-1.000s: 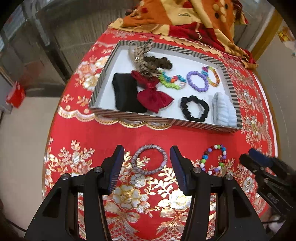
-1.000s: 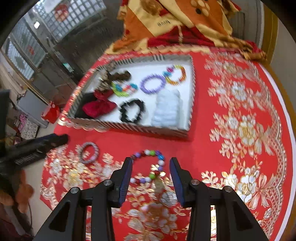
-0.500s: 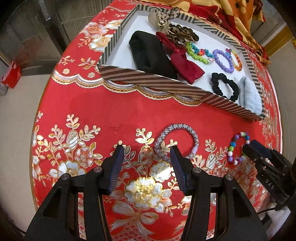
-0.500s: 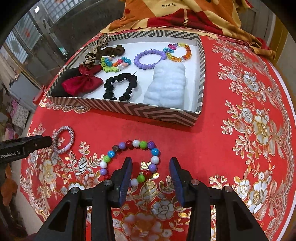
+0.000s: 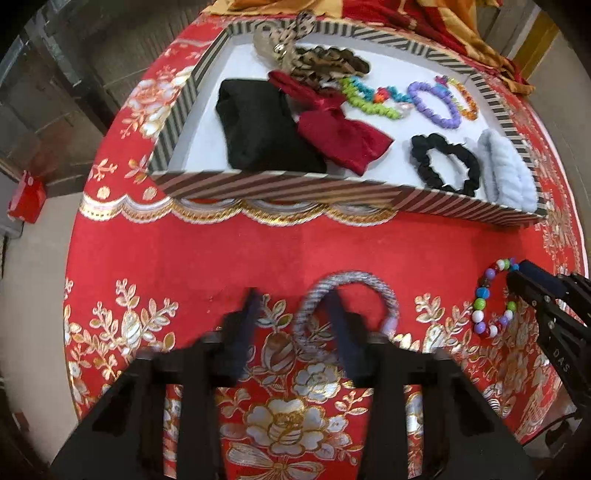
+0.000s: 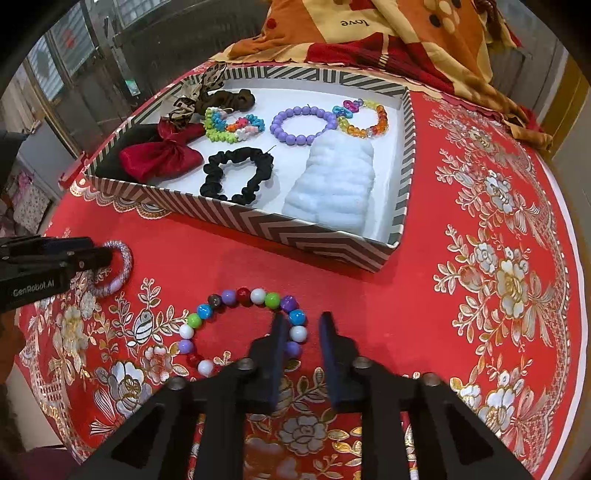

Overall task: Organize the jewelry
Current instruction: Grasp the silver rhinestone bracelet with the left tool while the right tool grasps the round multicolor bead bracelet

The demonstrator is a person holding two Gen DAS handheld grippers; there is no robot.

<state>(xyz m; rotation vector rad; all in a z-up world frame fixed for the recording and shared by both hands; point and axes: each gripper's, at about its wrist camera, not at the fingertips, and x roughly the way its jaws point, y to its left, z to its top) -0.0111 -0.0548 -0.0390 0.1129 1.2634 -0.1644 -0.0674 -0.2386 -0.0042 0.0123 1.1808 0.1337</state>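
A grey braided bracelet [image 5: 347,282] lies on the red cloth; my left gripper [image 5: 293,301] is open, its fingers straddling the bracelet's left side. It also shows in the right wrist view [image 6: 118,266]. A multicoloured bead bracelet [image 6: 240,297] lies on the cloth; my right gripper [image 6: 301,325] is open but narrowed, its fingers straddling the bracelet's right side. The bead bracelet shows in the left wrist view [image 5: 480,299] beside the right gripper [image 5: 517,275]. The striped tray [image 6: 295,230] holds several bracelets and hair pieces.
In the tray lie a black scrunchie [image 6: 236,175], a pale blue fluffy band [image 6: 336,184], a purple bead bracelet [image 6: 299,123], a red bow [image 6: 159,157] and a black cloth [image 5: 258,125]. A patterned blanket [image 6: 388,33] lies behind the tray.
Both grippers have moved down and forward to their bracelets and narrowed; each now has one finger inside its ring. The tray looks nearer in both views.
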